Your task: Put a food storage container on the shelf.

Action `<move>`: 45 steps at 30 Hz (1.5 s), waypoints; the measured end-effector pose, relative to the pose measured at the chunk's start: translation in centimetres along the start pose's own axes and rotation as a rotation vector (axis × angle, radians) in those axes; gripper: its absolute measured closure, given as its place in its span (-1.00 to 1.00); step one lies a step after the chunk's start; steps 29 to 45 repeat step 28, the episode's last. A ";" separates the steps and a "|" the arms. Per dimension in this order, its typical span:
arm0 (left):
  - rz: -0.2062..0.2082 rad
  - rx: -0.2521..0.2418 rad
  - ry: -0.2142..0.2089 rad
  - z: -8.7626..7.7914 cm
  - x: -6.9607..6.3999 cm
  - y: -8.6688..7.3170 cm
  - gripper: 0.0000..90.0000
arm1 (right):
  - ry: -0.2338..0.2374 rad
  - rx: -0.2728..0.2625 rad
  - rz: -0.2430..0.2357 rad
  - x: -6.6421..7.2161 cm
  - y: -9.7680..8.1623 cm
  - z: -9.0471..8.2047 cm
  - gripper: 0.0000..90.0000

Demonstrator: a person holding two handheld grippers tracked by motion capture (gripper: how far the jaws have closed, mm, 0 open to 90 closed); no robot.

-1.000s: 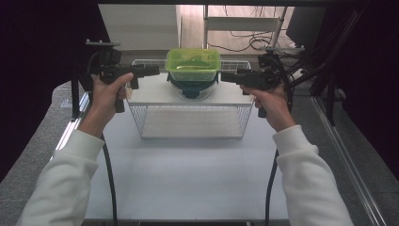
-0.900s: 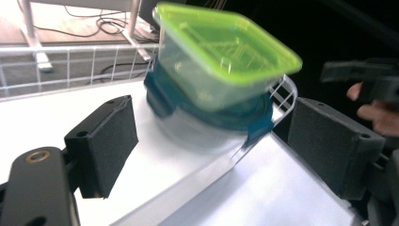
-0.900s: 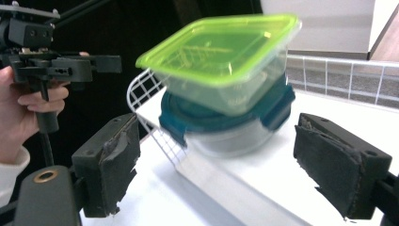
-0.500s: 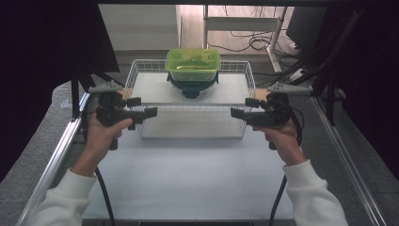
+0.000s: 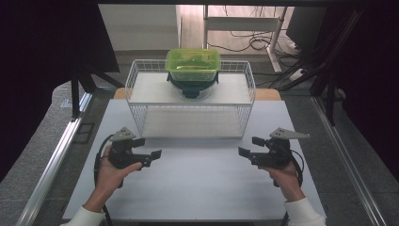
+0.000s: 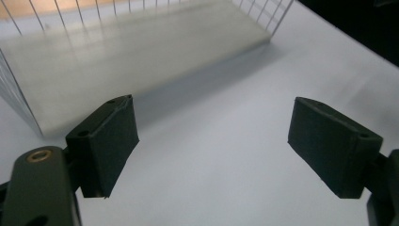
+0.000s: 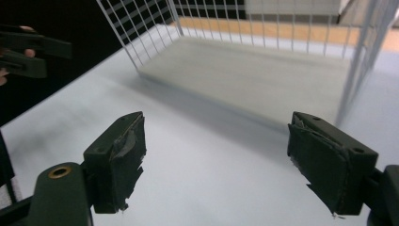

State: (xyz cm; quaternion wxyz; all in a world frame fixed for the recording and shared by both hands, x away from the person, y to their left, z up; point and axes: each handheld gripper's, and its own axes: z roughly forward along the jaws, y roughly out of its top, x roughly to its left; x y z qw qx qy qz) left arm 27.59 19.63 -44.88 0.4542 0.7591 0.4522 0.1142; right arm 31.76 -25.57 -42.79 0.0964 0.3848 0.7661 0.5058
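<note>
Both grippers are low over the white table top (image 5: 197,183), in front of the wire rack (image 5: 190,121), neither touching anything. Left gripper (image 5: 153,155) is near the table's left edge, held in the person's left hand (image 5: 110,172); its jaws stand wide apart in the left gripper view with only bare table between them. Right gripper (image 5: 247,148) is near the right edge, in the right hand (image 5: 282,176); its jaws have just been closing slightly but are plainly apart, with nothing between them. The two point inward at each other, well apart.

Green lidded container (image 5: 193,64) sits on the rack's upper shelf, centre-back, stacked on a dark round-bodied container (image 5: 191,87). The contents are not legible through the green plastic. The rack's lower shelf holds a pale board (image 6: 127,70), also seen in the right gripper view (image 7: 244,80).

No readable writing, brand marks or labels on the grippers, rack or containers; anything printed is too small or blurred to tell. The pad edge on the right gripper's left jaw looks frayed.
</note>
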 end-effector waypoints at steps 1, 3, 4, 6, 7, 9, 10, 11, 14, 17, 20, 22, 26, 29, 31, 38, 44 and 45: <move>-0.003 0.005 0.000 0.1 0.0 -0.5 -0.66 | -0.009 0.006 0.005 -0.2 -0.6 0.0 -0.56; -0.013 0.006 0.004 0.2 0.1 -1.5 -0.66 | -0.032 0.023 -0.001 -0.4 -1.7 0.1 -0.55; -0.017 0.007 0.005 0.2 0.2 -1.8 -0.66 | -0.038 0.031 0.010 -0.6 -2.3 0.1 -0.55; -0.020 0.023 0.013 0.4 0.4 -2.6 -0.66 | -0.042 0.049 0.012 -0.7 -2.9 0.2 -0.55; -0.023 0.031 0.018 0.5 0.5 -3.1 -0.66 | -0.048 0.055 0.016 -0.7 -3.2 0.3 -0.54; -0.037 0.053 0.028 0.9 0.9 -3.8 -0.66 | -0.049 0.074 0.023 -0.7 -3.9 0.6 -0.54; -0.046 0.064 0.027 1.0 1.1 -4.1 -0.66 | -0.052 0.085 0.020 -0.7 -4.2 0.7 -0.54; -0.049 0.071 0.028 1.1 1.2 -4.3 -0.66 | -0.059 0.106 0.019 -0.7 -4.5 0.9 -0.54; -0.042 0.085 0.041 1.4 1.3 -4.6 -0.66 | -0.074 0.138 0.014 -1.0 -5.2 1.3 -0.54; -0.049 0.079 0.039 1.3 1.4 -4.5 -0.66 | -0.045 0.118 0.052 -1.1 -5.1 1.1 -0.54; -0.053 0.076 0.042 1.2 1.5 -4.5 -0.66 | -0.047 0.102 0.050 -1.0 -4.9 0.9 -0.54; -0.057 0.075 0.045 1.2 1.6 -4.5 -0.66 | -0.052 0.101 0.050 -1.1 -4.9 0.8 -0.54; -0.062 0.074 0.047 1.3 1.7 -4.4 -0.66 | -0.059 0.098 0.051 -1.2 -5.0 0.6 -0.56; -0.076 0.072 0.048 1.3 1.8 -4.4 -0.66 | -0.061 0.087 0.049 -1.3 -4.9 0.6 -0.57; -0.076 0.072 0.048 1.3 1.8 -4.4 -0.66 | -0.061 0.087 0.049 -1.3 -4.9 0.6 -0.57; -0.076 0.072 0.048 1.3 1.8 -4.4 -0.66 | -0.061 0.087 0.049 -1.3 -4.9 0.6 -0.57; -0.076 0.072 0.048 1.3 1.8 -4.4 -0.66 | -0.061 0.087 0.049 -1.3 -4.9 0.6 -0.57; -0.076 0.072 0.048 1.3 1.8 -4.4 -0.66 | -0.061 0.087 0.049 -1.3 -4.9 0.6 -0.57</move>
